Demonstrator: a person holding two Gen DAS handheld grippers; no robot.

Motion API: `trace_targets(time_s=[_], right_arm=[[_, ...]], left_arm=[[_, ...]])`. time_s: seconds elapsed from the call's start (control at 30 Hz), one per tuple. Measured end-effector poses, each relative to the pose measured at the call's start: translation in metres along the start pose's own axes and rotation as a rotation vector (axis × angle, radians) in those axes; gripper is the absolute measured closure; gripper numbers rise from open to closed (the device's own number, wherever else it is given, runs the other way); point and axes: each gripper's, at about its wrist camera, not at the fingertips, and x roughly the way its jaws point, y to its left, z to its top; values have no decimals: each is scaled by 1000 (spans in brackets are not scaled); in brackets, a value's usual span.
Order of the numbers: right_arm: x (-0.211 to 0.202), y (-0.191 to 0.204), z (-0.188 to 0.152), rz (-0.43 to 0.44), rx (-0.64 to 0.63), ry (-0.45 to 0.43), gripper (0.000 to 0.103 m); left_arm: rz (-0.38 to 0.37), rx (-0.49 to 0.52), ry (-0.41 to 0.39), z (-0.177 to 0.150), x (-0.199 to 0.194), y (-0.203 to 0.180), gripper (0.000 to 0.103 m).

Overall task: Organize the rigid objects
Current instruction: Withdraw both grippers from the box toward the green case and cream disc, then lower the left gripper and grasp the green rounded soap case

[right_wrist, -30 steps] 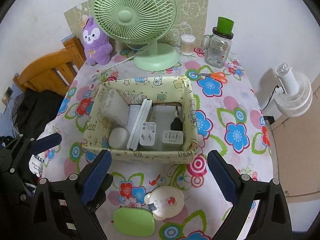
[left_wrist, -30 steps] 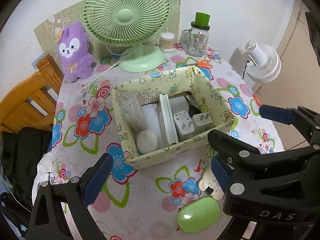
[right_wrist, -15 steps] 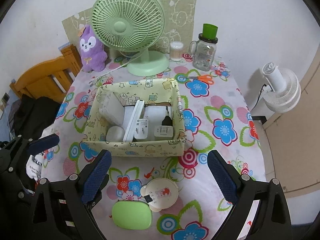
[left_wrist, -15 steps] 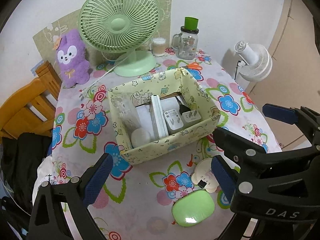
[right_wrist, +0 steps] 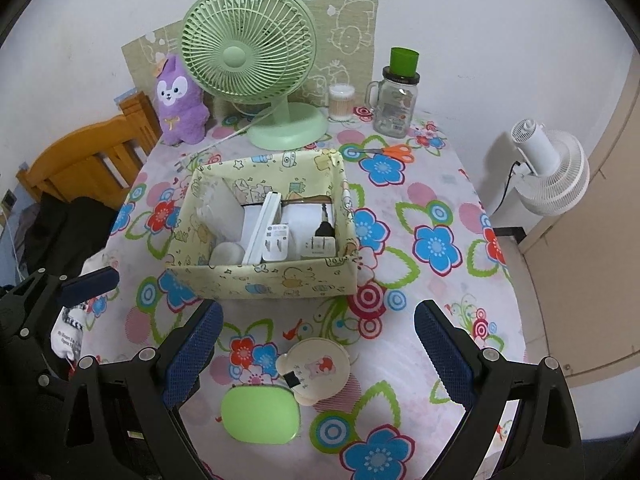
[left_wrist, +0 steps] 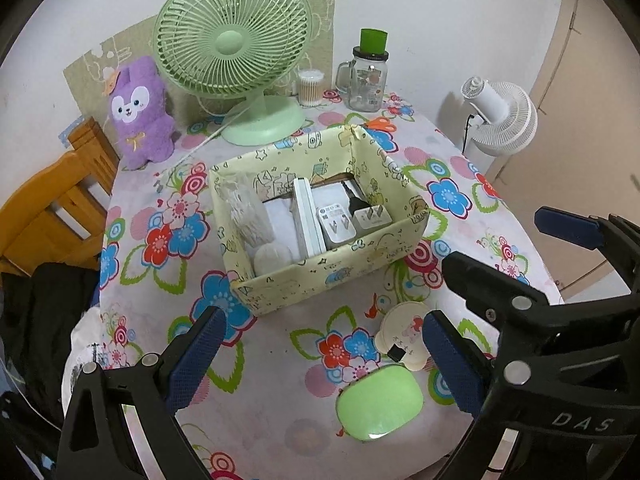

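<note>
Both grippers hover above the near edge of the table (right_wrist: 460, 184), jaws spread wide, nothing between them. Left gripper (left_wrist: 324, 348) and right gripper (right_wrist: 316, 340) sit side by side; the right one's fingers show at the right of the left wrist view, the left one's at the left of the right wrist view. Green case (right_wrist: 260, 414) lies flat on the floral cloth, low between the right gripper's fingers, closer to its left finger. Round cream compact (right_wrist: 316, 366) w/ cartoon print touches the case's upper-right corner, roughly centred in the right gripper's gap. In the left wrist view both items lie toward the right finger: case (left_wrist: 380, 402), compact (left_wrist: 404, 334). Yellow patterned box (right_wrist: 272, 276) sits just beyond them, apart from both. Inside it: two white plug adapters (right_wrist: 280, 242), a thin white slab on edge, a white round item, a clear packet.
</note>
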Motion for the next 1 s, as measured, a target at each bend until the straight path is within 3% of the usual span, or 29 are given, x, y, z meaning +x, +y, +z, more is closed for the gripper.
trace_targets(time_s=[0.27, 1.0], right_arm=[[7, -7, -6, 0, -48, -6, 6], [45, -17, -31, 121, -225, 73, 6]], left_arm=[[18, -45, 13, -8, 9, -5, 3], [73, -261, 104, -48, 43, -23, 3]])
